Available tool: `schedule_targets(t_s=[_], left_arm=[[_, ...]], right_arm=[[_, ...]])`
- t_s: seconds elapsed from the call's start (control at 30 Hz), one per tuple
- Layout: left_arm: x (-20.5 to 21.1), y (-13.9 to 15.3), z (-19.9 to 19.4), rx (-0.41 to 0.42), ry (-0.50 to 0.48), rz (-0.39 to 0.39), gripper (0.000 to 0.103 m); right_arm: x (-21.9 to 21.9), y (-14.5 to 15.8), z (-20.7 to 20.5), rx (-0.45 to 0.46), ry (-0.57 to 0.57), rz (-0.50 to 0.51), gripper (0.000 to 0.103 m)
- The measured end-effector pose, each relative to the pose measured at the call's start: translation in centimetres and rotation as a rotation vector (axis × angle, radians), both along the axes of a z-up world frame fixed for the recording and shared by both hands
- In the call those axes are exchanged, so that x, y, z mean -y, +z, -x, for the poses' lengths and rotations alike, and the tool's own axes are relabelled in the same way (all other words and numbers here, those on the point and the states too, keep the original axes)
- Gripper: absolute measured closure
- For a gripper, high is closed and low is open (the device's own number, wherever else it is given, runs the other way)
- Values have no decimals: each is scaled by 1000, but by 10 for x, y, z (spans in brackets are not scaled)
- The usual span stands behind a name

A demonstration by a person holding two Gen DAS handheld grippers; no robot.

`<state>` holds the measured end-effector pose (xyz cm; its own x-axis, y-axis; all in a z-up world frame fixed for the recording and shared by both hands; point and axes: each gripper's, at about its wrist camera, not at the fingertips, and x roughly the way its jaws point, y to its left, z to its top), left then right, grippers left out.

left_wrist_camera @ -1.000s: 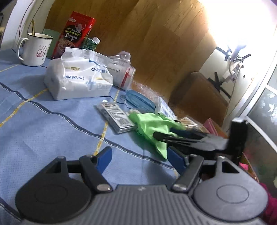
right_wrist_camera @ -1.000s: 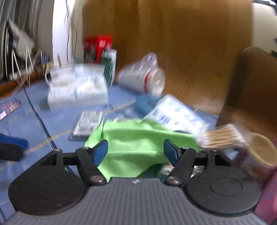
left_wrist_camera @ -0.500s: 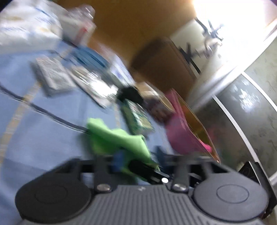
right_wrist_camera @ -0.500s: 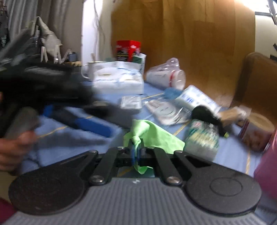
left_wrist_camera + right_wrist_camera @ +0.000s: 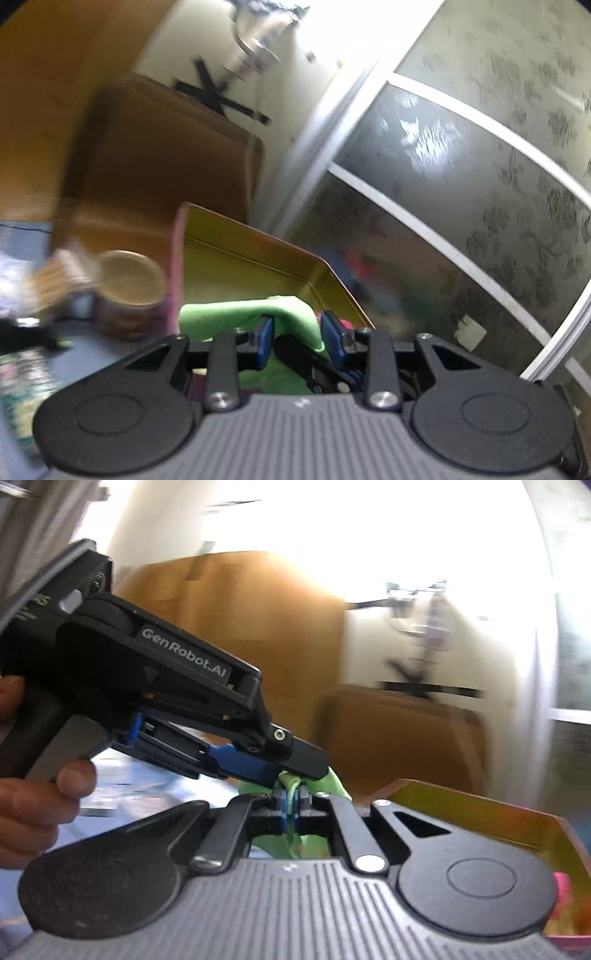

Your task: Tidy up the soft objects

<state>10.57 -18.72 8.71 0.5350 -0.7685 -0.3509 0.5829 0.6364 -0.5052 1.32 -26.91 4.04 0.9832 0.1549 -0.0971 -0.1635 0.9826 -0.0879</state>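
I am looking past a brown padded chair back [image 5: 162,155] at the pink-walled tin box [image 5: 258,266], its gold metal inside shining, standing on the blue desk [image 5: 79,354] beside a round lidded can [image 5: 129,295]. My left hand-held gripper [image 5: 297,338] is pointing slightly downward over the box, and a hand [image 5: 33,805] is wrapping its grey trigger. Both it and my right hand-held gripper [image 5: 291,808] are pinching the soft, crumpled green cloth [image 5: 255,314] above the box.
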Motion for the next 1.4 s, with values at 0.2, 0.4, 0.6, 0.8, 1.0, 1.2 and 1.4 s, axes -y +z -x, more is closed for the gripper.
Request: schedule_targets(t_s=[0.2,0.4,0.6,0.8,1.0,1.2,1.4], left_arm=[[36,-22,-9,-36,28,-78,69],[-19,-21,17,51,137,-93,56],[-128,-54,38,10,439,-175,56],[-200,-96,47,-105,641,-182,56],[-216,-97,49,-85,609,-50,50],[-214,-96,51,-50,582,-31,46],[-219,-97,51,-65,592,-5,39]], right_arm=[[39,-17,-15,-102,-144,-48,91],[44,-19,-15,-82,-209,-102,37],[17,-6,-14,-30,-61,-152,37],[-43,-7,-76,-164,157,-66,38],[-75,-19,-155,-406,180,-201,50],[-117,-36,-162,-429,227,-21,45],[-144,-50,-164,-368,240,244,72]])
